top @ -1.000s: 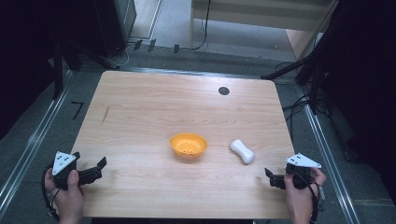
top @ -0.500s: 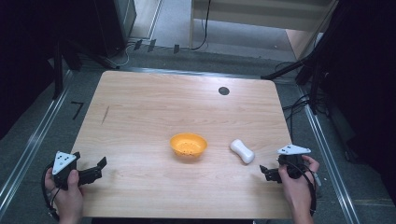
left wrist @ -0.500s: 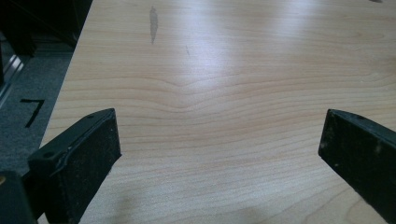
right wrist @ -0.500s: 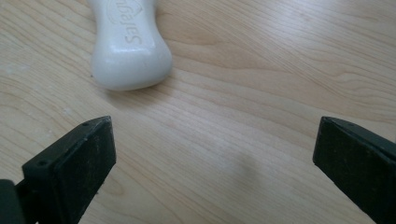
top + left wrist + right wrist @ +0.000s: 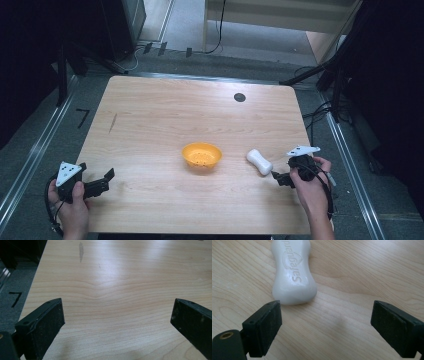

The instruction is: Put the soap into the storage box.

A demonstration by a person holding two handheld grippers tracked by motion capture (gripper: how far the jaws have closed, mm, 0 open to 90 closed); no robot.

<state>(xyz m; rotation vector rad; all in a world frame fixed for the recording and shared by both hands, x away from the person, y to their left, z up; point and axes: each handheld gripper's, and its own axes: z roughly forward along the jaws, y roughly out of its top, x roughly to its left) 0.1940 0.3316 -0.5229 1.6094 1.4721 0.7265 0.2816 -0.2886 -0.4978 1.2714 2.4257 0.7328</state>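
**Soap bar just ahead of the right gripper's spread jaws**

Wooden table (image 5: 165,115) with a pale grain takes most of the high view, standing on a grey floor with dark equipment around it. Near its far edge there is a small black round spot (image 5: 239,97).

An orange bowl (image 5: 201,155) stands a little toward the near side of the table's middle, with nothing touching it.

To the right of the bowl, and apart from it, lies the white soap bar (image 5: 259,161). It has a narrow waist and rounded ends, a smooth and slightly shiny surface, and a word and a shield mark pressed into its top. It lies flat on the wood.

The right gripper (image 5: 281,178) is held just beside the bar's near end. In the right gripper view its jaws stand wide apart and released, holding nothing; the bar (image 5: 293,272) lies just ahead of the jaws, off toward the left jaw and not between them, close to that jaw's tip.

The left gripper (image 5: 102,181) is at the near left corner, well apart from bowl and bar, its jaws also spread over bare wood.
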